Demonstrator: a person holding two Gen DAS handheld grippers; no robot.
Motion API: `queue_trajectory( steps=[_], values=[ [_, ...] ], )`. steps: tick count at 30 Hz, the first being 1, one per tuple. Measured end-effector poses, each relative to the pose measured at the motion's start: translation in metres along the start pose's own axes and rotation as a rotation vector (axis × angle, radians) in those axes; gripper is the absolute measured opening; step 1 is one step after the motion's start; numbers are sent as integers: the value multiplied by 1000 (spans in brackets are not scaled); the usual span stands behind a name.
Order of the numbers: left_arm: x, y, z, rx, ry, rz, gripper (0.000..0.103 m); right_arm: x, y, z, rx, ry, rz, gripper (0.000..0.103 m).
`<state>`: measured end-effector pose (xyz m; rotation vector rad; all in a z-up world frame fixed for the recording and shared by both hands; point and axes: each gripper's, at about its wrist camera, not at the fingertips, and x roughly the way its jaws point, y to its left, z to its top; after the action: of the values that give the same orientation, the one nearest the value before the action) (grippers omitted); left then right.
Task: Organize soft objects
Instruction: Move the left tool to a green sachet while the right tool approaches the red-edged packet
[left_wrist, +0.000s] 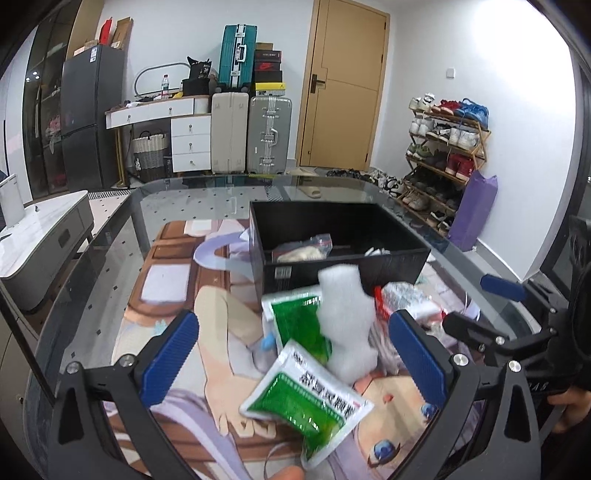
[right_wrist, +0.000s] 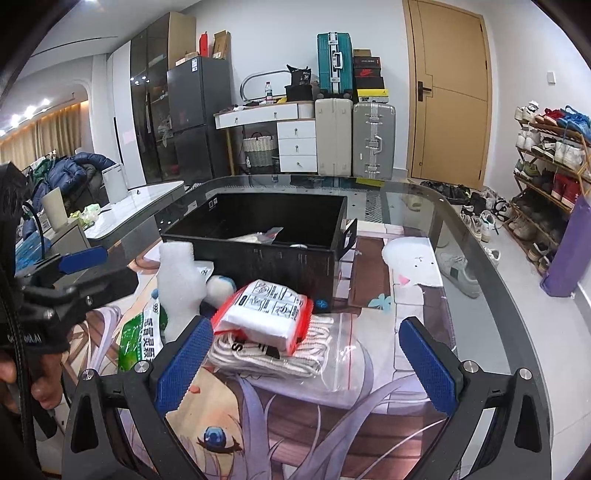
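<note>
Before the black box (left_wrist: 340, 254), green sachets (left_wrist: 306, 402) and foam (left_wrist: 345, 325) lie between both spread grippers.

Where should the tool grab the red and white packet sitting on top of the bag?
Probably by its long sides, coming from above. The red-edged white plastic packet lies flat atop the clear zip bag of cream cloth, and the open right tool already straddles that stack.

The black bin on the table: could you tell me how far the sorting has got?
Done: a clear bagged item already lies in the black bin. In hand: nothing; left gripper and right gripper are open. Left: green sachets, white foam, red-edged pack.
</note>
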<state>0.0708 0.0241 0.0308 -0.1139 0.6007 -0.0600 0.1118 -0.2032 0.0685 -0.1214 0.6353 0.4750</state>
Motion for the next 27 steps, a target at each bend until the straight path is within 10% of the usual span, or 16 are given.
queue_trajectory(
  steps=[27],
  values=[
    [15, -4, -40, -35, 138, 27, 103, 10, 4, -6, 15, 22, 27, 102]
  ],
)
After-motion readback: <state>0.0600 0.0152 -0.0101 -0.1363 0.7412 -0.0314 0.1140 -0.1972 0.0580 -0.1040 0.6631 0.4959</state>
